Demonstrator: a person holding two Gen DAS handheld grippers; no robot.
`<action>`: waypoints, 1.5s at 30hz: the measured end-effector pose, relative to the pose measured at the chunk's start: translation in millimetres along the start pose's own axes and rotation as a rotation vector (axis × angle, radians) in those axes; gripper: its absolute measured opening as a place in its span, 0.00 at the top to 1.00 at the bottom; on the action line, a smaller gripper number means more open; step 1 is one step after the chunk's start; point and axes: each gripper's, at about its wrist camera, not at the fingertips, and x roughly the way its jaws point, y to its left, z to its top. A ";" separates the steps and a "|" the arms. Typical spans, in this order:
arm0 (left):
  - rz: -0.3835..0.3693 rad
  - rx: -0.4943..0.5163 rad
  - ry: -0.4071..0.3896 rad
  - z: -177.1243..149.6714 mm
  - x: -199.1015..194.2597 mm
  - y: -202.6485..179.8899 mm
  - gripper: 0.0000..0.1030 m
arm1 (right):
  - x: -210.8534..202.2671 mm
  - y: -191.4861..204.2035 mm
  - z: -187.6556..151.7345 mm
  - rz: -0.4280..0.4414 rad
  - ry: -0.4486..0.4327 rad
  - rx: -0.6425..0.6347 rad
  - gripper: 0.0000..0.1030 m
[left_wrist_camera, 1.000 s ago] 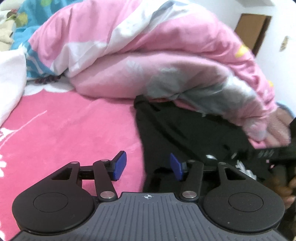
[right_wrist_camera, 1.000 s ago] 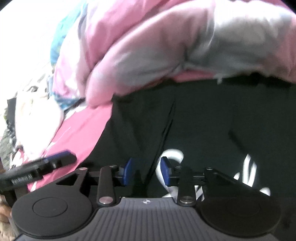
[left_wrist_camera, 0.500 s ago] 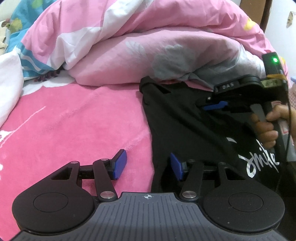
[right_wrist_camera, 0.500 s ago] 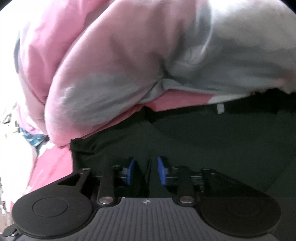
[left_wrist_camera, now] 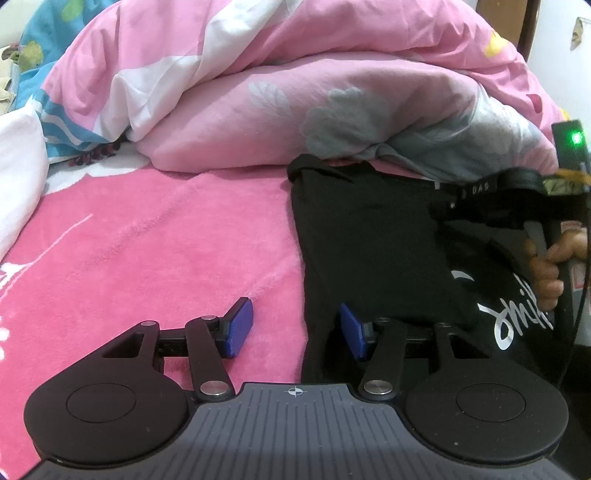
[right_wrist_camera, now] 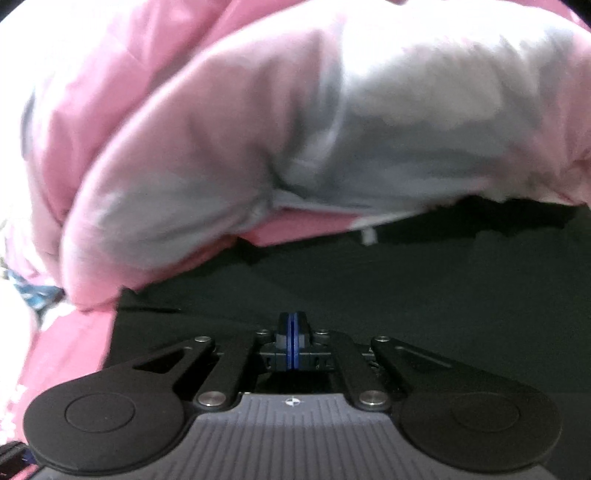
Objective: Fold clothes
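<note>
A black T-shirt (left_wrist_camera: 369, 240) with white lettering lies flat on the pink blanket (left_wrist_camera: 147, 240), its top edge tucked under a bunched pink duvet (left_wrist_camera: 295, 92). My left gripper (left_wrist_camera: 295, 332) is open and low over the shirt's left edge, one pad above the blanket and the other above black cloth. My right gripper (right_wrist_camera: 291, 325) rests on the upper part of the shirt (right_wrist_camera: 406, 295) close to the duvet (right_wrist_camera: 258, 129), its blue pads pressed together on a thin ridge of the fabric. A hand (left_wrist_camera: 550, 269) holds that tool at the right.
The duvet piles high along the far side and overhangs the shirt's top. White cloth (left_wrist_camera: 18, 166) lies at the far left and blue patterned bedding (left_wrist_camera: 55, 122) behind it. A brown door (left_wrist_camera: 528, 22) and white wall stand at the back right.
The right gripper moved forward over the shirt towards the duvet and its jaws closed fully. In the left wrist view it came into sight at the right. The left gripper kept its opening.
</note>
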 end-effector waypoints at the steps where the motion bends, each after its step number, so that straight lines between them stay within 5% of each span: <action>1: 0.000 0.000 0.000 -0.1 -0.2 -0.2 0.49 | 0.1 -0.5 0.2 -0.007 0.002 0.001 1.00; 7: 0.008 0.006 -0.002 -0.8 -0.1 -1.9 0.49 | -19.5 22.0 12.2 -0.037 -0.090 -0.141 0.97; 15: 0.022 0.026 -0.007 -3.2 -0.2 -4.6 0.49 | 7.9 141.2 8.1 0.107 -0.109 -0.825 0.77; 19: 0.023 0.032 -0.009 -4.0 -0.2 -4.6 0.49 | 40.0 173.7 6.3 0.112 -0.022 -1.000 0.75; 22: 0.026 0.038 -0.010 -4.4 0.3 -5.3 0.49 | 56.1 181.6 7.3 0.098 0.057 -1.043 0.75; 25: 0.029 0.044 -0.011 -5.0 0.3 -5.9 0.49 | 63.8 179.1 14.5 0.088 0.105 -0.996 0.87; 29: 0.031 0.047 -0.011 -5.7 0.6 -6.2 0.49 | 58.1 148.1 38.2 0.053 0.079 -0.736 0.99; 35: 0.033 0.047 -0.013 -6.7 0.8 -6.8 0.49 | 41.1 84.2 72.6 0.066 0.043 -0.338 0.99; 39: 0.044 0.056 -0.015 -7.4 0.7 -9.8 0.49 | 19.7 101.0 63.8 0.168 0.014 -0.485 0.95; 43: 0.052 0.067 -0.018 -8.3 0.6 -12.2 0.49 | 16.7 148.6 32.7 0.189 -0.001 -0.830 0.60; 45: 0.051 0.067 -0.019 -8.5 0.7 -12.0 0.49 | 30.2 160.9 23.9 0.176 0.039 -0.909 0.60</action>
